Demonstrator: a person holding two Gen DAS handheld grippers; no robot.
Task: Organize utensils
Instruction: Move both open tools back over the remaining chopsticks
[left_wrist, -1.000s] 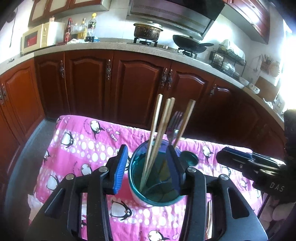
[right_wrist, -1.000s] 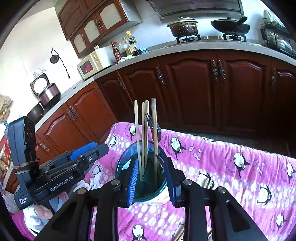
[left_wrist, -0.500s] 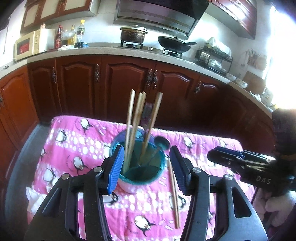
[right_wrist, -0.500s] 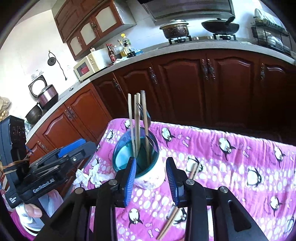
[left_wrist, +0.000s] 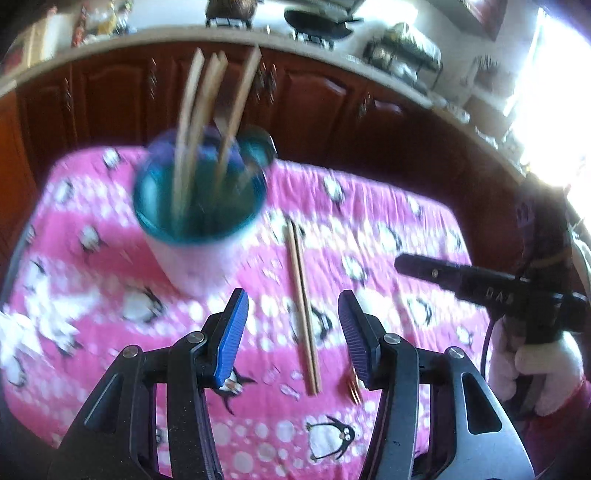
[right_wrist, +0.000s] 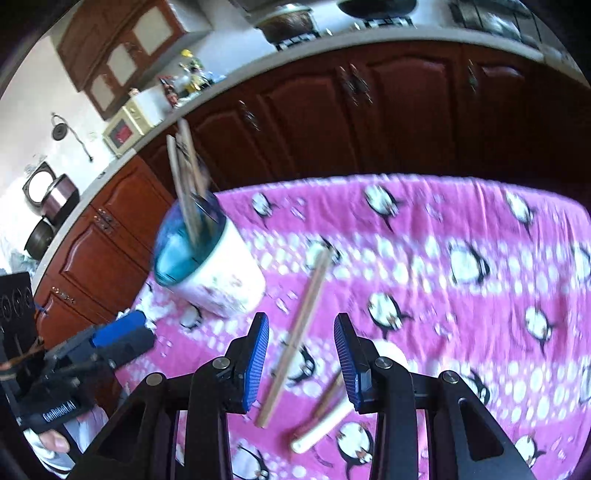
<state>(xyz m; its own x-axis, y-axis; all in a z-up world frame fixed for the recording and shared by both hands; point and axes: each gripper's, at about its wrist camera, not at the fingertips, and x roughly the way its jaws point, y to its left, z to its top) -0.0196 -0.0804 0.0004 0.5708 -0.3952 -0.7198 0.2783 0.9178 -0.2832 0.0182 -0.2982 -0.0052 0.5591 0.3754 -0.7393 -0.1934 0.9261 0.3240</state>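
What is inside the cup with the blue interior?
The cup holds four wooden chopsticks standing upright, their tops above the rim. A dark utensil shows behind them, too blurred to name. Their lower ends are hidden by the cup wall.

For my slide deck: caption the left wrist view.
Open left hand-held gripper above loose chopsticks on the penguin cloth, beside the utensil cup.

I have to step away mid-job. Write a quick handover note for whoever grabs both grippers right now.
Left gripper: open, empty, above the loose chopsticks.
Right gripper: open, empty, jaws just widened, over the same chopsticks.
Holder cup: upright on the penguin cloth, several chopsticks and what looks like a fork already inside.
Left to do: the chopstick pair, a white-handled utensil and a small utensil near the front edge.
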